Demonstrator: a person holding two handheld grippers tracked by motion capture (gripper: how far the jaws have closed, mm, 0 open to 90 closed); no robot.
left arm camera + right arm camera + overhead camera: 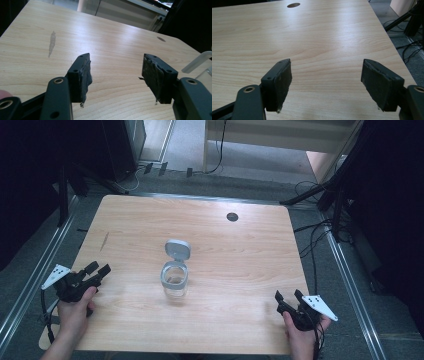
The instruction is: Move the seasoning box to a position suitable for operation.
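Light wood-grain table (240, 255) with rounded corners. Landmark: clear glass jar (175, 282) with grey rim and a grey flip lid (178, 249), standing upright near the table's middle. Lid is swung open and stands up behind the jar mouth, on the far side from the person. Jar contents cannot be told.

Left tool (98, 270), black two-jaw with a grey three-cornered plate, sits well to the left of the jar, near the table's left edge, held by the person's left hand (75, 312). Jaws point toward the jar's side of the table. In the left gripper view the left tool (116, 72) is released: jaws spread apart with bare table between them, worn dark pads (86, 76) gripping nothing. A pale part of the jar's lid (197, 62) shows at the right edge of that view, beyond the right jaw.

Right tool (287, 296), same build, sits well to the right of the jar and nearer the person, close to the table's front right corner, held by the right hand (302, 337). In the right gripper view the right tool (327, 77) is also released, jaws wide apart, nothing between them but table.

Small dark round hole (232, 216) in the table, beyond the jar and to its right, near the far edge. Long faint mark (52, 43) on the wood, left of the jar. Both tools apart from the jar, neither touching it.
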